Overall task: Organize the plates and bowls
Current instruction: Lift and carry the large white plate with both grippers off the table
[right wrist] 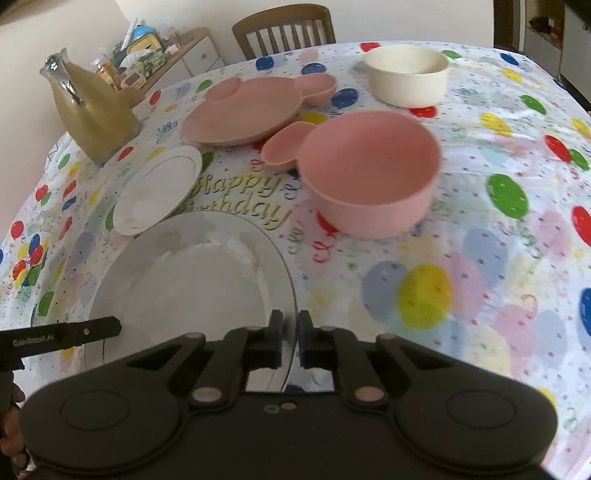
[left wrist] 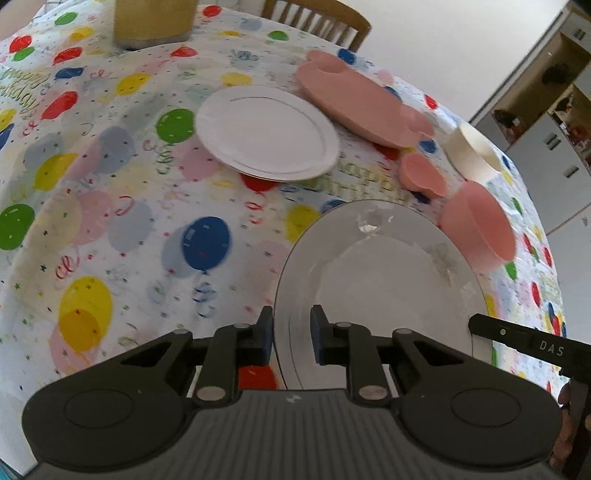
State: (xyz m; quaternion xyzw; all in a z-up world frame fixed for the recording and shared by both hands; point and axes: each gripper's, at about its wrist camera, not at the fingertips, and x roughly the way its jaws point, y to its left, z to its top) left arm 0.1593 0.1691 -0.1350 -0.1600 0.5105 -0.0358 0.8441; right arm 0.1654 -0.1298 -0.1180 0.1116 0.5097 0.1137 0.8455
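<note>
A large white plate (left wrist: 388, 280) with a thin dark rim line hangs just above the balloon tablecloth, held at opposite edges. My left gripper (left wrist: 291, 332) is shut on its left rim. My right gripper (right wrist: 290, 332) is shut on the right rim of the same plate (right wrist: 192, 280). Each view shows the tip of the other gripper at the plate's far edge. Behind it lie a small white plate (left wrist: 266, 133) (right wrist: 159, 188), a pink mouse-ear plate (left wrist: 354, 99) (right wrist: 240, 110), a pink eared bowl (left wrist: 476, 225) (right wrist: 369, 173) and a cream bowl (left wrist: 472, 151) (right wrist: 406, 74).
A glass jug of yellowish liquid (right wrist: 88, 110) stands at the table's far left. A wooden chair (right wrist: 284, 29) is tucked in at the far side. White cabinets (left wrist: 546, 147) line the wall to the right. Bare tablecloth (left wrist: 110, 221) stretches left of the large plate.
</note>
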